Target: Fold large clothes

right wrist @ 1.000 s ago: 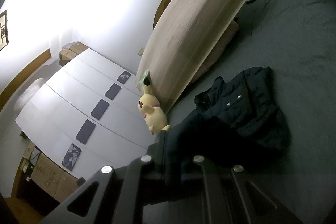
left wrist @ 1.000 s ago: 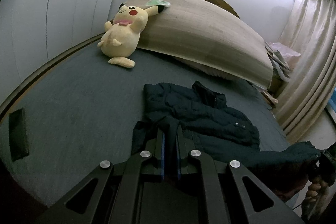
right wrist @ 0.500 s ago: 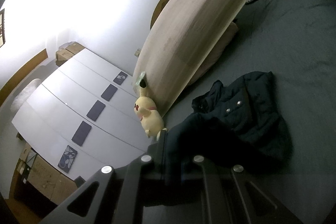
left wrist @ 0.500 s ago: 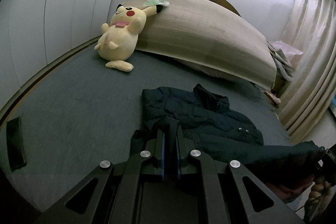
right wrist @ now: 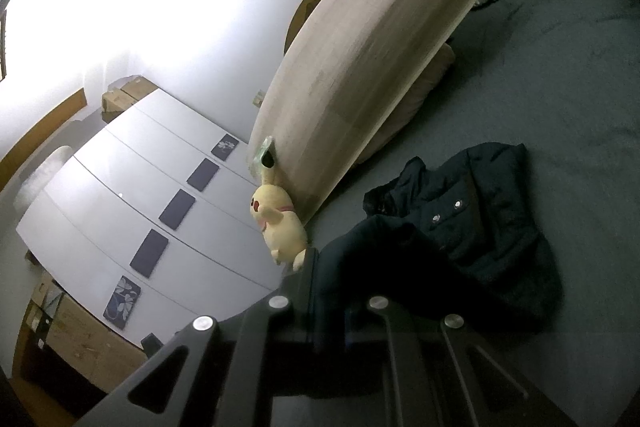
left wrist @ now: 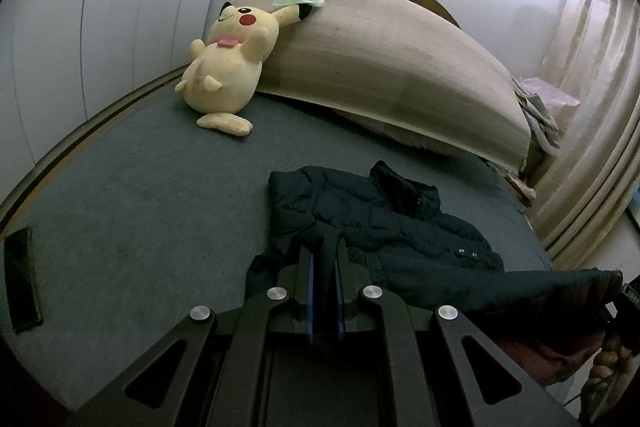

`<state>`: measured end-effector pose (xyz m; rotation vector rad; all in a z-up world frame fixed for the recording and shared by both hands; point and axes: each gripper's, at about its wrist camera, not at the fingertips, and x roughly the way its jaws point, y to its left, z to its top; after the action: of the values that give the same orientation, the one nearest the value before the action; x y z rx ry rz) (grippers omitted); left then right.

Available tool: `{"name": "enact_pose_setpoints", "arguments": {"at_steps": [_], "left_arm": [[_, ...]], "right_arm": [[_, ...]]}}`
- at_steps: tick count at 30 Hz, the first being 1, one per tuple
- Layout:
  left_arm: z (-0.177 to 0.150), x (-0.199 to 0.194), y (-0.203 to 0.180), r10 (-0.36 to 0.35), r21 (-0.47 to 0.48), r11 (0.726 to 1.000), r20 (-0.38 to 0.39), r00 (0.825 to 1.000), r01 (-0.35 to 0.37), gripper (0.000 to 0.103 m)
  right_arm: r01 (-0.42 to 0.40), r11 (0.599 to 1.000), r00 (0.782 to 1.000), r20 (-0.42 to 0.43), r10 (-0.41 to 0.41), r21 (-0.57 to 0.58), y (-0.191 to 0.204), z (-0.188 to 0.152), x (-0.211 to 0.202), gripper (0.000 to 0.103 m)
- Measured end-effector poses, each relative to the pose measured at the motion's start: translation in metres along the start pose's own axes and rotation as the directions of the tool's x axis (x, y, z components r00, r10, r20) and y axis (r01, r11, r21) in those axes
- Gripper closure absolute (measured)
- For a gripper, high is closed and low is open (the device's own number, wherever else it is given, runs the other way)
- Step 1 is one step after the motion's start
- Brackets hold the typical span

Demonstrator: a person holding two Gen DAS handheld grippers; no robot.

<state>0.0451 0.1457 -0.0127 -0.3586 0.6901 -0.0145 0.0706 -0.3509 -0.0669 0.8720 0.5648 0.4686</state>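
A dark navy padded jacket (left wrist: 384, 223) lies on the blue-grey bed (left wrist: 132, 219), collar toward the headboard. My left gripper (left wrist: 324, 247) is shut on the jacket's near hem, the cloth pinched between the two fingers. My right gripper (right wrist: 332, 267) is shut on another part of the jacket (right wrist: 472, 227) and holds it lifted off the bed; the cloth drapes over and hides its fingertips. In the left wrist view that lifted part (left wrist: 552, 291) stretches to the right edge, where a hand holds the other gripper.
A yellow plush toy (left wrist: 228, 67) leans on a beige mat (left wrist: 400, 75) propped at the headboard. White wardrobe doors (right wrist: 132, 203) run along the left side. Curtains (left wrist: 592, 131) hang on the right. A dark phone-like object (left wrist: 20, 283) lies at the bed's left edge.
Both grippers have pulled back a little with the jacket still held. The jacket and plush toy sit slightly farther off in both views.
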Motion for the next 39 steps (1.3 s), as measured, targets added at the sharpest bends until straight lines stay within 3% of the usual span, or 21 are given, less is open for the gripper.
{"name": "enact_pose_setpoints", "arguments": {"at_steps": [19, 31, 39], "left_arm": [[0.037, 0.051, -0.011, 0.001, 0.058, 0.998, -0.029, 1.0, 0.0, 0.095], [0.08, 0.103, -0.026, 0.002, 0.103, 0.995, -0.053, 0.999, 0.004, 0.095], [0.107, 0.146, -0.028, 0.008, 0.105, 0.994, -0.083, 0.997, 0.001, 0.095]], "right_arm": [[0.046, 0.999, 0.999, 0.005, -0.045, -0.019, -0.001, 0.024, 0.036, 0.093], [0.075, 0.997, 0.997, 0.019, -0.075, -0.018, -0.007, 0.066, 0.085, 0.093], [0.139, 0.99, 0.99, 0.006, -0.139, -0.031, -0.019, 0.101, 0.132, 0.093]]}}
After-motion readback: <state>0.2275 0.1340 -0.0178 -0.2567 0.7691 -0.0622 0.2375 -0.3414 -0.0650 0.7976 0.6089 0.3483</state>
